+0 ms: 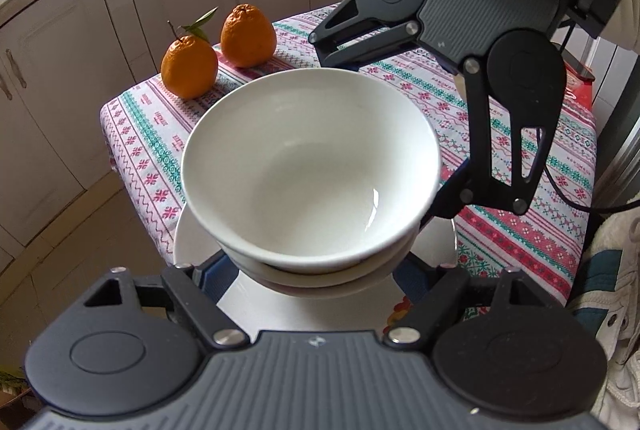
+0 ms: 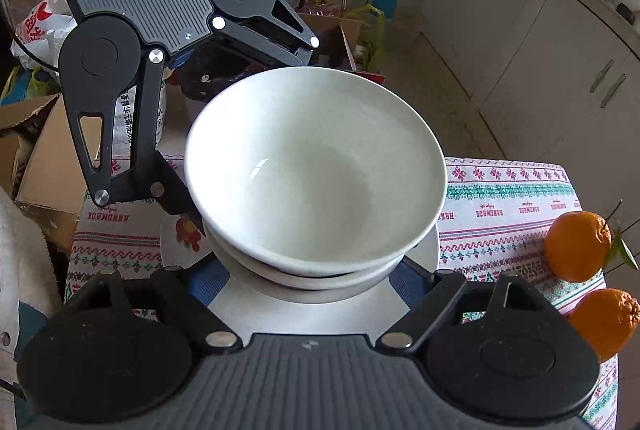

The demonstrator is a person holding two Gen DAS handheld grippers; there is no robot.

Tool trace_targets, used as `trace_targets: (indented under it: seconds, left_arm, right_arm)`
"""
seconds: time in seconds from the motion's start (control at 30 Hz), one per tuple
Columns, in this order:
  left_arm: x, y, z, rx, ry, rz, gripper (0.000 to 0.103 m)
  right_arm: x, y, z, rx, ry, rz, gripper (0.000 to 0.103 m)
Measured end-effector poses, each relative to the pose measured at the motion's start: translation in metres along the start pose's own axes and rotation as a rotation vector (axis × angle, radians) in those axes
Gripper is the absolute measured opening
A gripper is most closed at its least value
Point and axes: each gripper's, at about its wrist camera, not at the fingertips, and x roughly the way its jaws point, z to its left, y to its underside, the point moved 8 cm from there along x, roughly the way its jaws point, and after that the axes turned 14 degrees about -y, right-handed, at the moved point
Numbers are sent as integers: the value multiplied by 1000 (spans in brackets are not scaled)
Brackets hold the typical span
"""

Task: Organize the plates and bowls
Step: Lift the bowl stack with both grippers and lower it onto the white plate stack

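Two white bowls are nested: the upper bowl (image 1: 308, 166) (image 2: 316, 162) sits in the lower bowl (image 1: 320, 274) (image 2: 312, 278), over a white plate (image 1: 188, 242) (image 2: 434, 250) on the patterned tablecloth (image 1: 140, 150). My left gripper (image 1: 312, 270) reaches in from the near side, and its blue pads (image 1: 210, 270) lie against the lower bowl's sides. From the opposite side my right gripper (image 2: 310, 280) does the same, pads (image 2: 202, 282) hugging the lower bowl. Each gripper's fingers (image 1: 452, 198) (image 2: 176, 198) show in the other's view, straddling the stack. Fingertips are hidden under the bowls.
Two oranges (image 1: 190, 66) (image 1: 248, 36) stand at the table's far corner in the left wrist view, and at the right edge (image 2: 578, 246) in the right wrist view. Kitchen cabinets (image 1: 60, 70) run behind. Cardboard boxes (image 2: 44, 166) and bags crowd the floor beside the table.
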Motion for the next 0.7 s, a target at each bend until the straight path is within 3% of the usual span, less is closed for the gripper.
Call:
trace_targets:
  seconds: [0.43, 0.7]
  left_arm:
    - [0, 0, 4, -28, 5, -5, 83]
    - [-10, 1, 2, -27, -76, -35, 91]
  right_arm:
    - [0, 5, -9, 47, -26, -35, 89]
    - [-4, 9, 1, 53, -1, -56, 99]
